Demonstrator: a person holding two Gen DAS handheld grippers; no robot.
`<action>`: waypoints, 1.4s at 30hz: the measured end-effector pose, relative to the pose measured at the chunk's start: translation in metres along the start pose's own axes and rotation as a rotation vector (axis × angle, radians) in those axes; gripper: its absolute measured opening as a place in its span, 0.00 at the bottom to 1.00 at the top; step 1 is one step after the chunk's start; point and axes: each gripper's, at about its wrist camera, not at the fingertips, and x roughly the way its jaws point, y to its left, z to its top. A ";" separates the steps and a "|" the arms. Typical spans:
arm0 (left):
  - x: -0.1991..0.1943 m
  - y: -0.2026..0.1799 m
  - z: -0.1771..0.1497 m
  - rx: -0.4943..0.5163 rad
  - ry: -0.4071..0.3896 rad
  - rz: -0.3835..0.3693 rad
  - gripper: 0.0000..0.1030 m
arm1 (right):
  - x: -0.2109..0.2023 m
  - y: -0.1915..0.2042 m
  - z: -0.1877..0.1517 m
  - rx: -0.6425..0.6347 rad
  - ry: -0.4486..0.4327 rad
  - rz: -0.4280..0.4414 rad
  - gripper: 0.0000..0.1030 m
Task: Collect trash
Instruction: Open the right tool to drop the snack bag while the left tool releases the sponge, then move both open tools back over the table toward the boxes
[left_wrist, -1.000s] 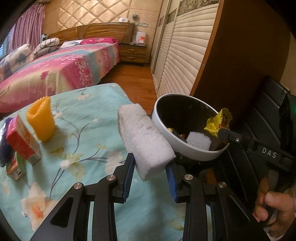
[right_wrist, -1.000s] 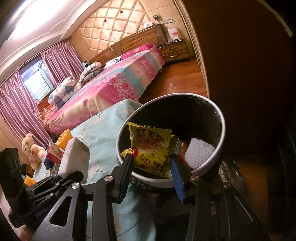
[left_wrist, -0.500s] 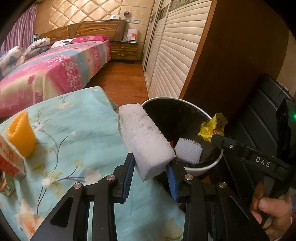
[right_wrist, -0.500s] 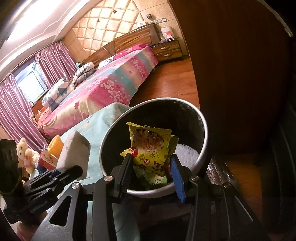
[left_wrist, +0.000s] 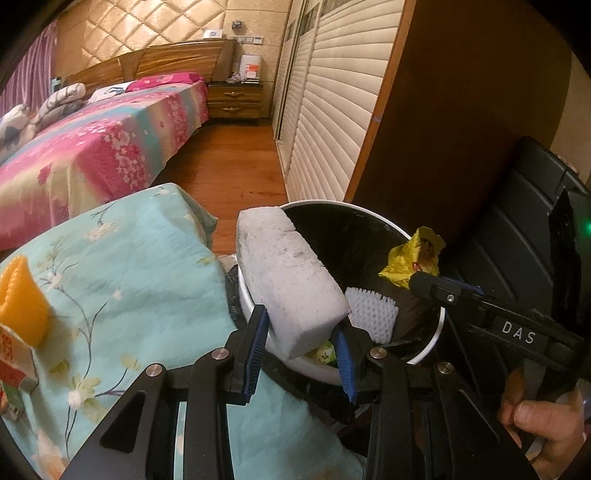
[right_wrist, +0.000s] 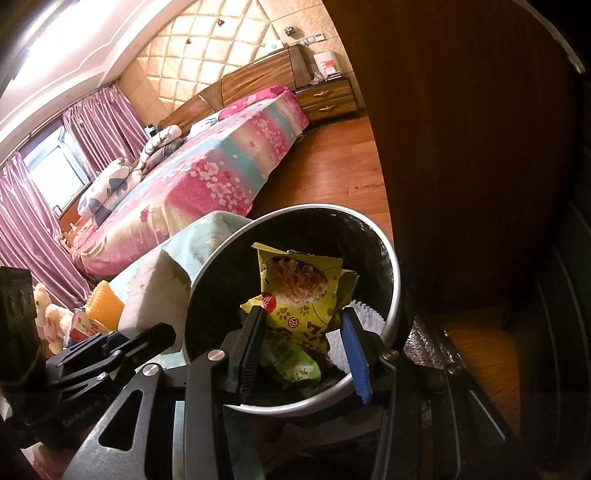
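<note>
**A:** Your white foam block (left_wrist: 291, 280) is clamped at its near end in the left gripper (left_wrist: 301, 354); it sticks out toward twelve o'clock, and only its far part is over the trash bin (left_wrist: 437, 332). The held end sits over the near rim at about seven o'clock of the opening. Let go now and I'd judge it could tip on the rim and drop outside, onto the tabletop (left_wrist: 122, 280) or the floor.

**B:** And the other hand?

**A:** Your right gripper (right_wrist: 303, 341) is closed on the yellow snack wrapper (right_wrist: 299, 291), which hangs above the bin's middle. That one should fall in cleanly, though a light crinkled packet may cling to a pad.

**B:** Anything else to watch?

**A:** The two grippers are near each other over one opening, the right at roughly three o'clock of the left; they could knock together. The bin already holds a white brush (left_wrist: 371, 314) and a green packet (right_wrist: 295, 363), so the block may land on top and sit high.

**B:** How does the block look?

**A:** Oblong, off-white, speckled with grey dirt, with a crack across its upper face. It looks light and crumbly; a hard squeeze might break bits off onto the floral cloth, where an orange piece (left_wrist: 20, 302) and a red carton (left_wrist: 13, 354) wait at nine o'clock.
</note>
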 end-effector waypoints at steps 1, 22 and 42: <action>0.001 0.000 0.001 -0.001 0.003 -0.002 0.33 | 0.002 0.000 0.001 -0.002 0.004 -0.002 0.42; 0.021 -0.008 0.009 0.037 0.035 0.029 0.62 | 0.013 -0.010 0.015 0.027 0.026 0.010 0.56; -0.047 0.048 -0.064 -0.143 -0.006 0.105 0.62 | -0.003 0.031 -0.008 -0.019 0.007 0.077 0.63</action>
